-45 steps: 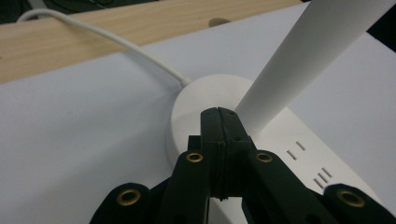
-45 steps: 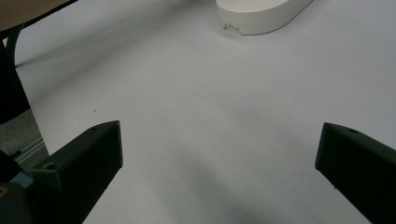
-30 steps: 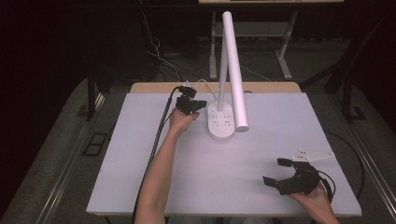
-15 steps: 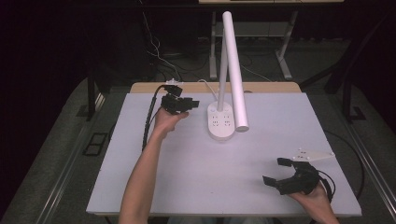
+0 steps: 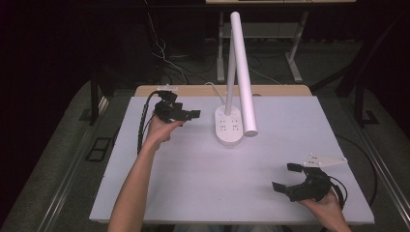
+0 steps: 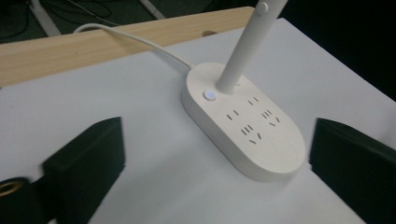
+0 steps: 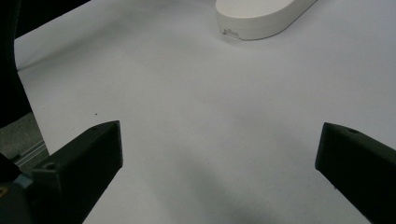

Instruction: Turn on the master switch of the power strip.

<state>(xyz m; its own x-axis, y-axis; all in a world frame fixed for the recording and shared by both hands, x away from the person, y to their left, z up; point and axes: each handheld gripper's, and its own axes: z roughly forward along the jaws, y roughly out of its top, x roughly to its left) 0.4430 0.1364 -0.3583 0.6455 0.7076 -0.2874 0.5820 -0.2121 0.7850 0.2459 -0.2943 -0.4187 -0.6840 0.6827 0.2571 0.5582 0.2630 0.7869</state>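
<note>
White desk lamp (image 5: 231,126) on white table (image 5: 193,183), base slightly toward 12 o'clock from table centre, cord running off toward 11 o'clock. Small button (image 6: 210,95) glows on base beside stem. Left gripper (image 5: 186,115) at 9 o'clock of base, near but apart; jaws just been opening, now wide, nothing between. Right gripper (image 5: 289,178) at 5 o'clock of base, well apart, low over table; jaws wide, empty.

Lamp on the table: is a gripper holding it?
No. The left gripper is open beside the lamp, its jaws having just been opening; the right gripper is open too.
</note>
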